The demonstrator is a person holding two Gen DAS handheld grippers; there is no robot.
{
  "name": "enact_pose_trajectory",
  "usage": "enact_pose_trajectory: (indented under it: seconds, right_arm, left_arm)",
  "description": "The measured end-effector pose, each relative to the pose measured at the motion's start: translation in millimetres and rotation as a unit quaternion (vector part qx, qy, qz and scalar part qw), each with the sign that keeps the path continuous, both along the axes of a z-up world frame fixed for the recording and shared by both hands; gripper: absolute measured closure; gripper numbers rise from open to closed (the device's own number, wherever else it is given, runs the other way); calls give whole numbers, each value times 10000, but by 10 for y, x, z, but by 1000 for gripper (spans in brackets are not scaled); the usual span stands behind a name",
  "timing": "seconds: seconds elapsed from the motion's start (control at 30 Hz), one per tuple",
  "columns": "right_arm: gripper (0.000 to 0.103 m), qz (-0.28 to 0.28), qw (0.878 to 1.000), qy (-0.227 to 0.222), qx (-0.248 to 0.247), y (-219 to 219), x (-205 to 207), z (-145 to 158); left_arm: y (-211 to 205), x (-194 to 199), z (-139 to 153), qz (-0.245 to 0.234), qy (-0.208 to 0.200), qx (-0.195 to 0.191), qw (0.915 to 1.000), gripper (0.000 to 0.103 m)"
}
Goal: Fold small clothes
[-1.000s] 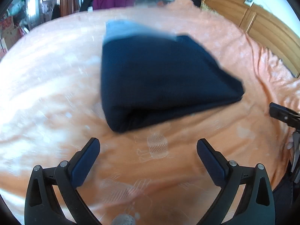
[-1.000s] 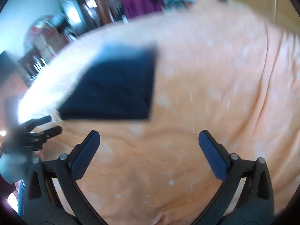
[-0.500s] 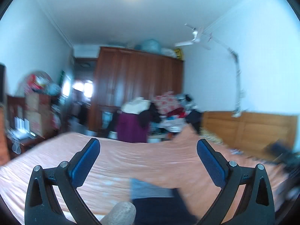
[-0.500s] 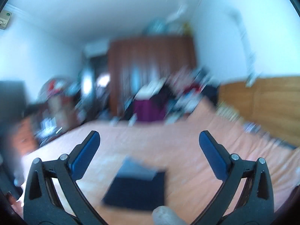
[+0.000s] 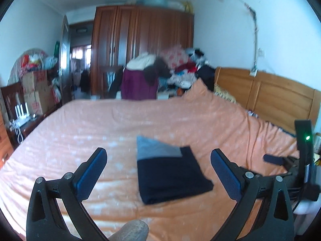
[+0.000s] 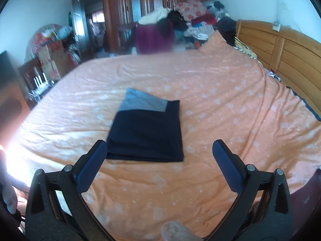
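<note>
While both tools hang clear of the cloth, nothing gripped:

Left gripper (image 5: 158, 164): jaws spread wide, empty, above near edge of bed.
Right gripper (image 6: 159, 156): same, spread wide, empty.
Garment (image 6: 145, 131): dark navy w/ grey band at far end, folded to flat rectangle, lying mid-bedspread (image 6: 220, 108), just beyond the pads, not touched.
Progress: this piece looks done; no other loose small clothes seen on bed, so what's left can't be told.
Far: clothes heap (image 5: 170, 68), wardrobe (image 5: 142, 46) behind.
Vs 0.5 s ago: cams tipped down from ceiling/room, garment back in fuller view; jaws unchanged.
</note>
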State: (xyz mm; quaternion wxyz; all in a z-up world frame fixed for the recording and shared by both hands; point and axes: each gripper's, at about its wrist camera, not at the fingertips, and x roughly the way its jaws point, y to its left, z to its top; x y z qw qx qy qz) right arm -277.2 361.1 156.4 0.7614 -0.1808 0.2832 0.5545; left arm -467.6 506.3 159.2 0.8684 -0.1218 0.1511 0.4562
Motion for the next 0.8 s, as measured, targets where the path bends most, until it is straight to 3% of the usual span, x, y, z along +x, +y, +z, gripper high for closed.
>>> enact_pose_trajectory:
  seconds: [0.3, 0.8]
  right_arm:
    - [0, -265, 9990, -301, -187, 51, 34, -44]
    - [0, -222, 9992, -148, -293, 152, 130, -110]
  left_arm:
    - [-15, 90, -248, 140, 173, -126, 9997, 0]
    - [35, 102, -288, 298, 398, -37, 9988, 0]
